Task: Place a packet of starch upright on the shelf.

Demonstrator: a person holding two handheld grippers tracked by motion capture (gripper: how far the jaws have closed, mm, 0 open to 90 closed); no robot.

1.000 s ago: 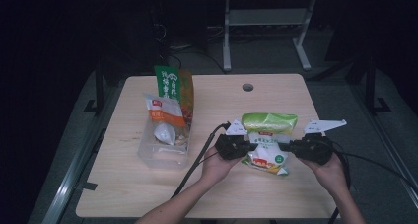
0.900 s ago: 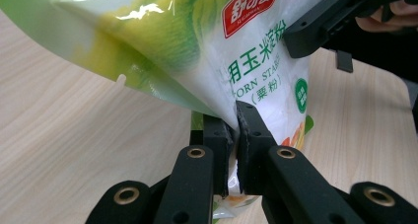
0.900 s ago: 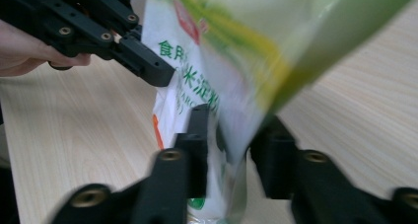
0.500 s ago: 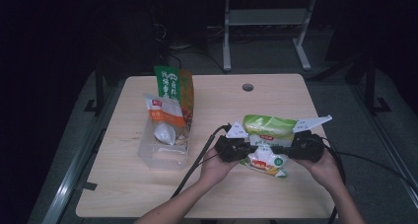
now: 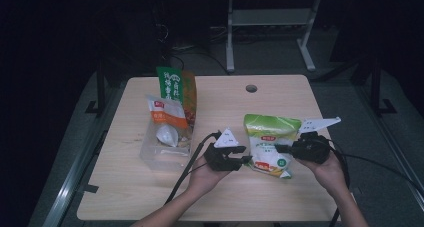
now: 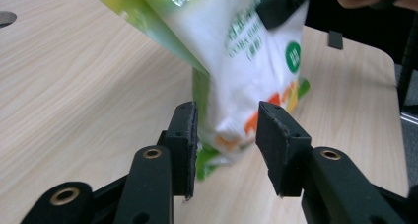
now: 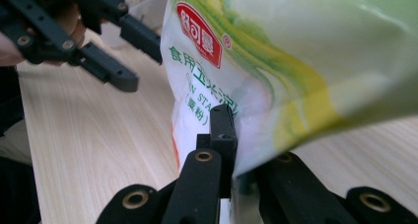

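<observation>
Your green-and-white starch bag (image 5: pixel 270 144) hangs tilted over the table, pinched by your right gripper (image 7: pixel 236 150), while your left gripper (image 6: pixel 224 140), jaws just opening, straddles its corner.

Item count, by kind:

- Light wooden table (image 5: pixel 150 197) with a round cable hole: one.
- Black two-jaw grippers: two, a left gripper (image 5: pixel 246 159) and a right gripper (image 5: pixel 280 148).
- Green-and-white plastic pouch of corn starch (image 5: pixel 270 142): one.
- Clear plastic rectangular bin (image 5: pixel 155 157): one.
- Packets standing in the bin: two, a tall green-and-orange bag (image 5: pixel 175 89) and a white-and-orange pouch (image 5: pixel 165 119).
- Hands: two.
</observation>
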